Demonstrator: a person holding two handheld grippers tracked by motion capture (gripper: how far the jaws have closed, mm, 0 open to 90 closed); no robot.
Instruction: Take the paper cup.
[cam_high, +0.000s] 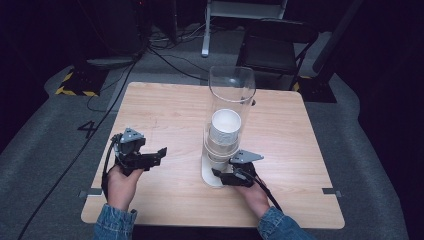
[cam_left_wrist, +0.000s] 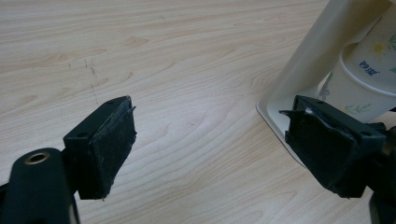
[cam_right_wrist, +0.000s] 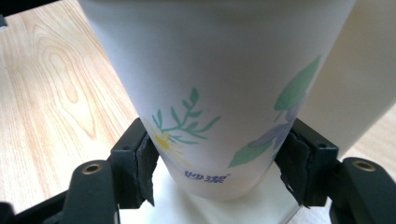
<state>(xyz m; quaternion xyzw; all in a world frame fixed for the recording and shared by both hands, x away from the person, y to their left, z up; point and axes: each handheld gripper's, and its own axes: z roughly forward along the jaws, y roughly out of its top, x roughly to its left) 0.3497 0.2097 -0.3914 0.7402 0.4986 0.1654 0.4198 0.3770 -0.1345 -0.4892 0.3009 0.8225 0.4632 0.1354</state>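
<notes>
A clear tube dispenser (cam_high: 231, 95) stands on a white base (cam_high: 209, 176) at the middle of the wooden table (cam_high: 165, 110), with a stack of white paper cups (cam_high: 225, 127) inside. My right gripper (cam_high: 218, 174) is at the dispenser's foot. In the right gripper view its pads (cam_right_wrist: 145, 163) press both sides of the lowest paper cup (cam_right_wrist: 219, 84), which has a flower and leaf print, so my right gripper (cam_right_wrist: 217, 165) is shut on it. My left gripper (cam_high: 159, 153) hovers left of the dispenser, open and with nothing in it (cam_left_wrist: 210, 135). The cup (cam_left_wrist: 369, 79) and the white post (cam_left_wrist: 317, 51) lie off to its right.
A black folding chair (cam_high: 277, 47) and cables (cam_high: 170, 57) are on the grey floor beyond the table's far edge. Bare wood (cam_left_wrist: 187, 56) lies ahead of the left gripper. The person's hands and denim sleeves (cam_high: 115, 225) come in at the near edge.
</notes>
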